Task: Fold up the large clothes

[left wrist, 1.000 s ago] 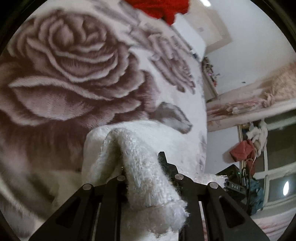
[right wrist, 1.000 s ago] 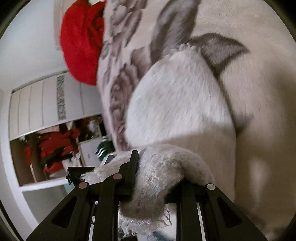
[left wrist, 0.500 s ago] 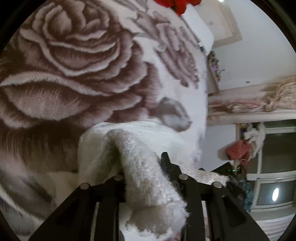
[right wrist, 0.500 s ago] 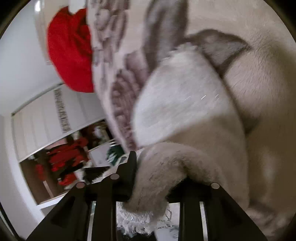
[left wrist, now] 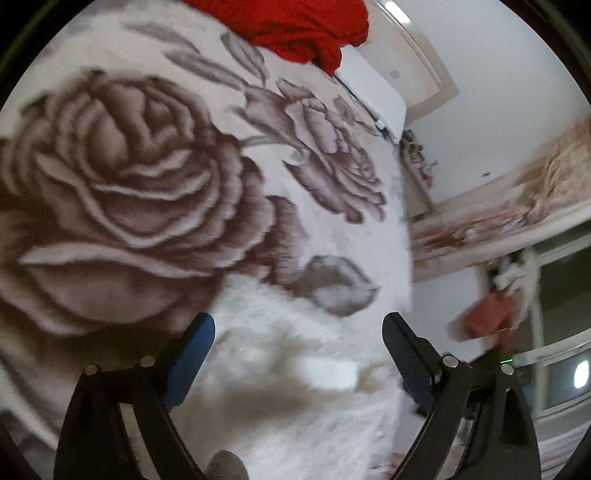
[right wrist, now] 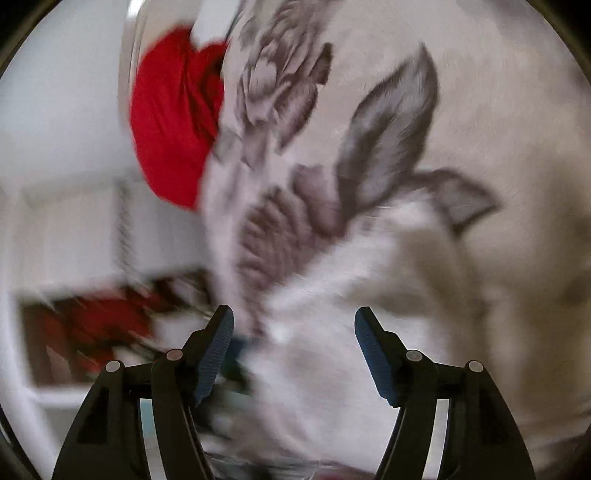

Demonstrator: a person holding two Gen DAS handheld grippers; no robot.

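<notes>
A fluffy white garment (left wrist: 295,354) lies on the rose-patterned blanket (left wrist: 122,192) covering the bed. My left gripper (left wrist: 297,332) is open and empty, its blue-padded fingers spread just above the garment. The same white garment (right wrist: 332,332) shows in the right wrist view, blurred by motion. My right gripper (right wrist: 293,328) is open and empty, its fingers spread over the garment near the blanket's (right wrist: 480,110) left edge.
A red cloth heap (left wrist: 291,29) lies at the far end of the bed; it also shows in the right wrist view (right wrist: 173,118). Beyond the bed are a wall, a window (left wrist: 569,354) and hanging clothes (left wrist: 491,317). Shelves with red items (right wrist: 96,325) stand beside the bed.
Both grippers were shut on folds of the white garment; both have opened and let it go. The garment now lies flat on the blanket. Both views are blurred by motion.
</notes>
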